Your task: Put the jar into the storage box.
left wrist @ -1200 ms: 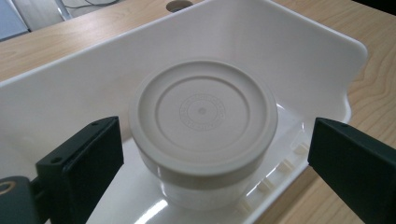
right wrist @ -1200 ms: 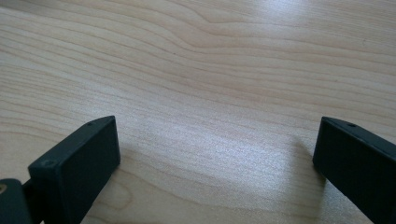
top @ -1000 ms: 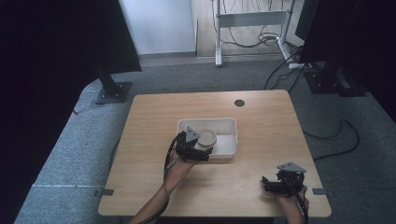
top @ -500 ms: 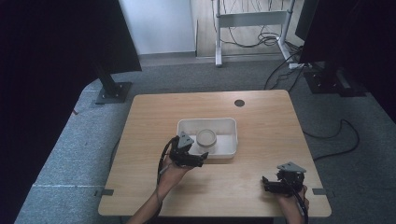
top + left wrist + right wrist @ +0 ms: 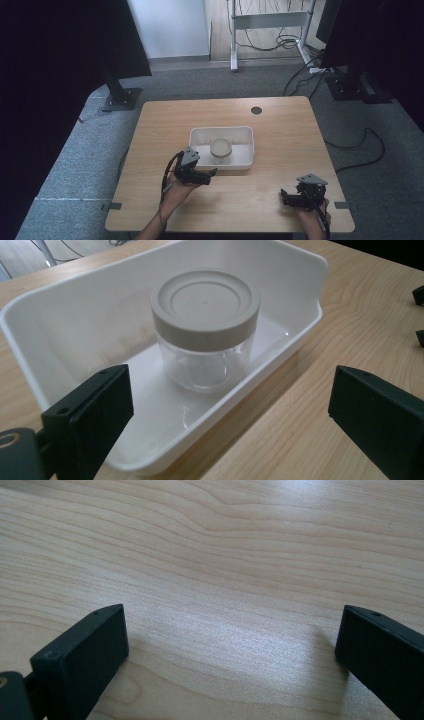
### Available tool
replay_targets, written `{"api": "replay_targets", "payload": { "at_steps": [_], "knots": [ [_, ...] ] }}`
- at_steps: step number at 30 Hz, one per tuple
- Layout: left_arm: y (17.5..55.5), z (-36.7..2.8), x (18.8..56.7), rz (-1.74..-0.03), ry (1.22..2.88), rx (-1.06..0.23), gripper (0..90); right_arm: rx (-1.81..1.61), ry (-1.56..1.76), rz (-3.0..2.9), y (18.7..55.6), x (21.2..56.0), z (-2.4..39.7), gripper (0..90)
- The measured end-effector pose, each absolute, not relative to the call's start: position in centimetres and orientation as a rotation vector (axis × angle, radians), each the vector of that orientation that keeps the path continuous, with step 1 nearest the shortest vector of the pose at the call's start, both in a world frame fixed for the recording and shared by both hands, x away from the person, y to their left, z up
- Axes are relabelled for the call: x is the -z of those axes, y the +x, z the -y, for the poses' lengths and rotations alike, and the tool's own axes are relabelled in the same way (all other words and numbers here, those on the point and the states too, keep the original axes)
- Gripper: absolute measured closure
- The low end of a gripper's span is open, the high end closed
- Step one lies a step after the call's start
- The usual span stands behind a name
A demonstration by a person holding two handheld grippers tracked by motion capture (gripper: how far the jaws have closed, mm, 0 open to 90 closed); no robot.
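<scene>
Fingers (image 5: 90,425) of your left gripper (image 5: 200,175) gape empty before the clear lidded plastic jar (image 5: 205,330), upright in the white rectangular plastic tray (image 5: 60,330) mid-counter; advancing low risks shoving the tray's wall.

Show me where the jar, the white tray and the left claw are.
jar (image 5: 205,300): left gripper view, middle of its lid.
white tray (image 5: 60,330): left gripper view, inner side wall.
left claw (image 5: 209,176): high view, between its fingertips.

Black claws (image 5: 212,172), grey three-cornered plates
</scene>
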State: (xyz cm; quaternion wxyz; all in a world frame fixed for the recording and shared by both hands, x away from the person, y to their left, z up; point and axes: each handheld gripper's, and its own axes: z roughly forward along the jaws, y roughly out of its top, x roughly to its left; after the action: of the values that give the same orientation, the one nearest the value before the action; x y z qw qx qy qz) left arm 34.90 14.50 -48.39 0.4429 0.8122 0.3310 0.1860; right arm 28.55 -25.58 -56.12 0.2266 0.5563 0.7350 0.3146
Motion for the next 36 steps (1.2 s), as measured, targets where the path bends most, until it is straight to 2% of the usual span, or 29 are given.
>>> {"api": "replay_targets", "payload": {
  "at_steps": [24, 36],
  "knots": [
    [32.3, -19.1, 51.4, -0.872, 1.97, -0.444, 4.7, -0.867, 1.533, -2.026, 28.6, 56.1, 25.6, 0.1],
    [31.4, -20.3, 53.4, -0.914, 2.01, -0.425, 4.7, -0.867, 1.534, -2.025, 28.5, 56.1, 25.6, 0.2]
  ]
}}
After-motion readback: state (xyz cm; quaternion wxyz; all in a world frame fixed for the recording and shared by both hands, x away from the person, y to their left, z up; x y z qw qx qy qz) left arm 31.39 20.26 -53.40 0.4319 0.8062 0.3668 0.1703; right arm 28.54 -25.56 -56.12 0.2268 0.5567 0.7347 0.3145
